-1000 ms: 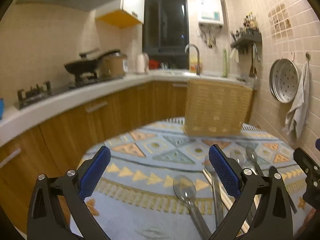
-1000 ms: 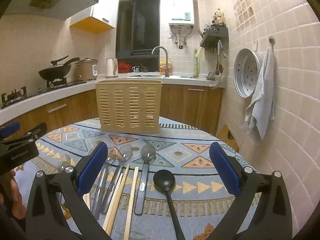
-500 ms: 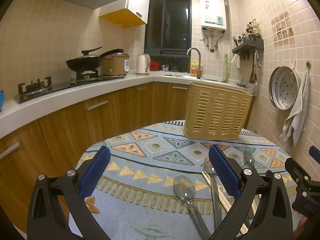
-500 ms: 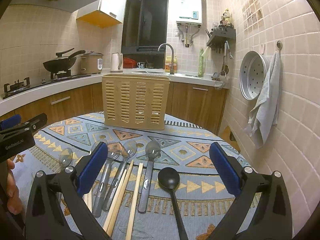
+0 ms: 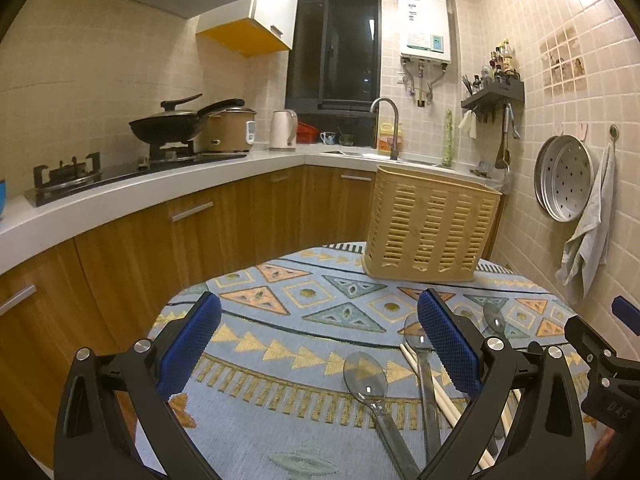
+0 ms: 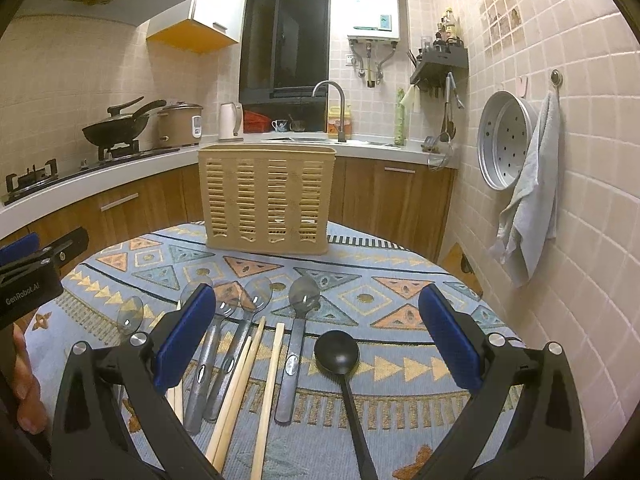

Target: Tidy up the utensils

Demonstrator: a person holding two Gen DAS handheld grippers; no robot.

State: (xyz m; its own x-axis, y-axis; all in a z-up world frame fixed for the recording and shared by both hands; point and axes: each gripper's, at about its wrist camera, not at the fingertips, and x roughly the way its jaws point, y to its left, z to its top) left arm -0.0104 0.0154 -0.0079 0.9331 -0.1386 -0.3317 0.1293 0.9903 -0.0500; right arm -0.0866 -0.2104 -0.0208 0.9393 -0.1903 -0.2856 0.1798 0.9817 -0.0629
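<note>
A tan slotted utensil basket (image 6: 267,196) (image 5: 430,228) stands upright at the far side of the patterned tablecloth (image 6: 360,280). In front of it lie several grey spoons (image 6: 298,336), wooden chopsticks (image 6: 272,376) and a black ladle (image 6: 338,354). My right gripper (image 6: 316,338) hangs open above these utensils, holding nothing. My left gripper (image 5: 320,344) is open and empty over the table's left part, with a clear grey spoon (image 5: 366,376) and chopsticks (image 5: 430,384) lying between and under its right finger.
A curved kitchen counter (image 5: 160,188) with a stove and wok (image 5: 168,126) runs behind the table. A tiled wall on the right carries a steamer tray (image 6: 502,144) and a hanging towel (image 6: 528,196). The table edge (image 5: 168,304) falls away at left.
Both cameras have tilted up and risen slightly, so the basket and the utensils sit lower in view. Both grippers stay open and empty.
</note>
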